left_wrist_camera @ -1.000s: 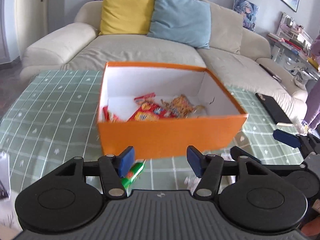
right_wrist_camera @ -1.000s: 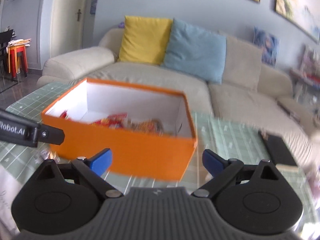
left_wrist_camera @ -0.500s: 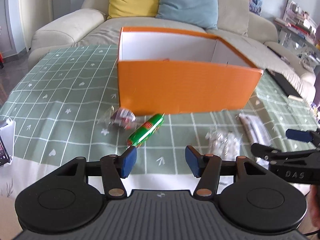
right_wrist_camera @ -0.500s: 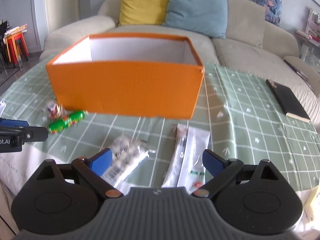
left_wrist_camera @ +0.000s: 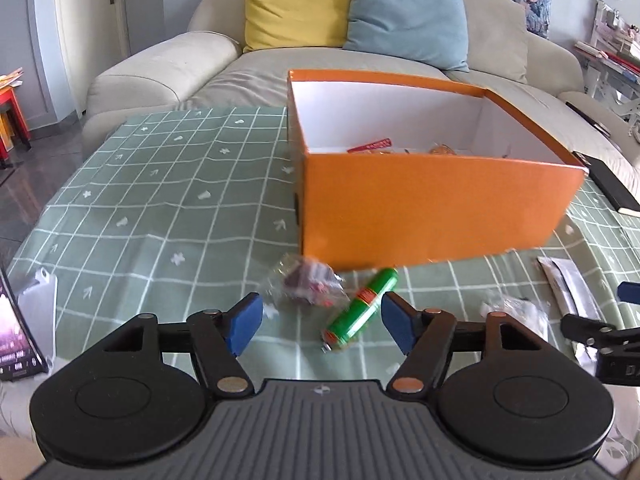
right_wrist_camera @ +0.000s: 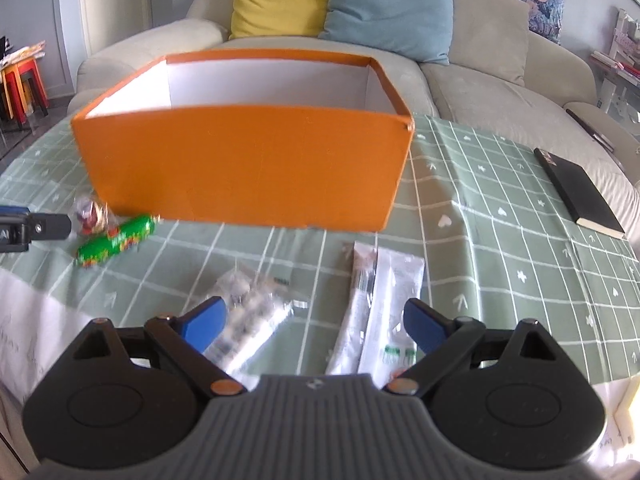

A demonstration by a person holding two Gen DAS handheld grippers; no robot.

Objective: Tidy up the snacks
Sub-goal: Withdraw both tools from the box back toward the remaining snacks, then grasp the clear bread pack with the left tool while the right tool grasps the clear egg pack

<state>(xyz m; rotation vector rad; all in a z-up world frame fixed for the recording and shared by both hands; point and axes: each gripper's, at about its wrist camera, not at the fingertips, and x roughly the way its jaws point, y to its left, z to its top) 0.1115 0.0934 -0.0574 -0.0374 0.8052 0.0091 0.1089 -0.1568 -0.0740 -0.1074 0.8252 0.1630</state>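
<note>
Your left tongs (left_wrist_camera: pixel 322 322) hang over the near part of the tabletop (left_wrist_camera: pixel 168 200) with their blue pads well apart; they have just been opening wider and grip nothing. Between the pads, on the green checked cloth, lie a green candy roll (left_wrist_camera: pixel 362 308) and, just to its left, a small crinkled clear wrapper (left_wrist_camera: pixel 308 286) with something dark red inside. Both sit just in front of the near left corner of the orange box (left_wrist_camera: pixel 432 212). The box stands open on the tabletop, and a few red and orange snack packets (left_wrist_camera: pixel 370 146) show above its front wall, lying on its floor.

Your right tongs (right_wrist_camera: pixel 314 322) are spread wide too and hold nothing. Below them on the cloth lie a clear bag of small round sweets (right_wrist_camera: pixel 250 312), close to the left pad, and two long flat white packets (right_wrist_camera: pixel 380 300) side by side, nearer the right pad. Whether either pad touches a packet, you cannot tell from here.

A black notebook (right_wrist_camera: pixel 578 192) lies well off to the right on the cloth. Behind the tabletop is a pale sofa (left_wrist_camera: pixel 168 68) with a yellow cushion (left_wrist_camera: pixel 296 4) and a blue cushion (left_wrist_camera: pixel 404 12).
</note>
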